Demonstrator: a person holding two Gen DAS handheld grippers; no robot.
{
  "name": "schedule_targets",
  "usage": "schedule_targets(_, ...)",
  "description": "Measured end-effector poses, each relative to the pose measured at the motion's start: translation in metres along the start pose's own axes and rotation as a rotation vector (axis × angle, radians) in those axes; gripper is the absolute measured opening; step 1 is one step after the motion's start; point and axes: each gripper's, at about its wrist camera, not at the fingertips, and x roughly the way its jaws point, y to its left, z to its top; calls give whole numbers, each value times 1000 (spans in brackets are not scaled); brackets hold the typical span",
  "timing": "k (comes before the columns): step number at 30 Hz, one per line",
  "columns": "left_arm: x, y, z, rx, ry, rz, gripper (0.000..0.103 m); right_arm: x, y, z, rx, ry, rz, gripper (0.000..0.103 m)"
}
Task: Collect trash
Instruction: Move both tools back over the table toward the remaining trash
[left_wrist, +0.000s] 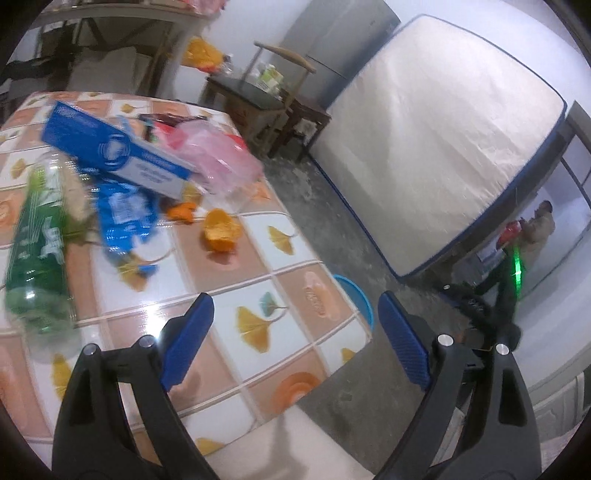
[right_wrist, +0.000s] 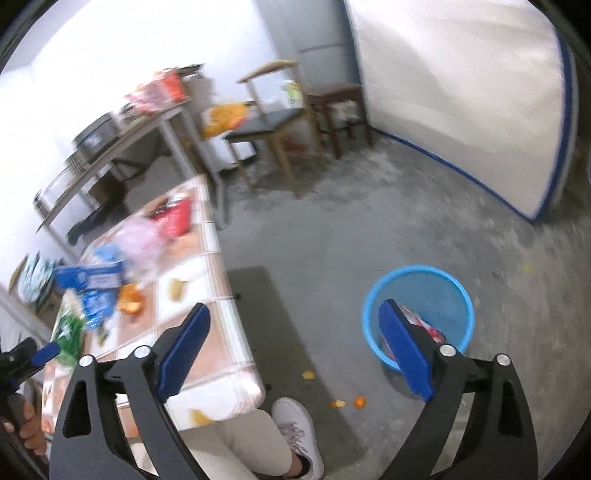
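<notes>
Trash lies on the tiled table (left_wrist: 258, 295): a green plastic bottle (left_wrist: 37, 254), a blue box (left_wrist: 114, 151), a blue wrapper (left_wrist: 122, 218), a pink plastic bag (left_wrist: 218, 158) and orange peel (left_wrist: 219, 229). My left gripper (left_wrist: 295, 317) is open and empty above the table's near corner. My right gripper (right_wrist: 291, 336) is open and empty above the floor, beside the table edge (right_wrist: 236, 325). A blue bin (right_wrist: 419, 314) stands on the floor with a red and white wrapper (right_wrist: 424, 325) inside. The same trash pile shows blurred in the right wrist view, with the peel (right_wrist: 130, 299).
Orange peel bits (right_wrist: 347, 403) lie on the concrete floor near my white shoe (right_wrist: 299, 428). A mattress (left_wrist: 436, 140) leans on the wall. A wooden chair (left_wrist: 266, 92), a stool (right_wrist: 340, 110) and a metal shelf (right_wrist: 122, 147) stand behind the table.
</notes>
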Motion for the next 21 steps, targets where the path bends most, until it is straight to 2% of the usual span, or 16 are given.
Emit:
schedule_targets(6, -32, 28, -7, -46, -63, 51, 87, 0, 78, -3, -140, 35, 63, 96)
schedule_targets(10, -51, 44, -9, -66, -110, 87, 87, 4, 116, -14, -211, 71, 86, 96)
schedule_targets(21, -84, 91, -16, -128, -171, 173, 87, 22, 195, -41, -370, 118, 47, 96)
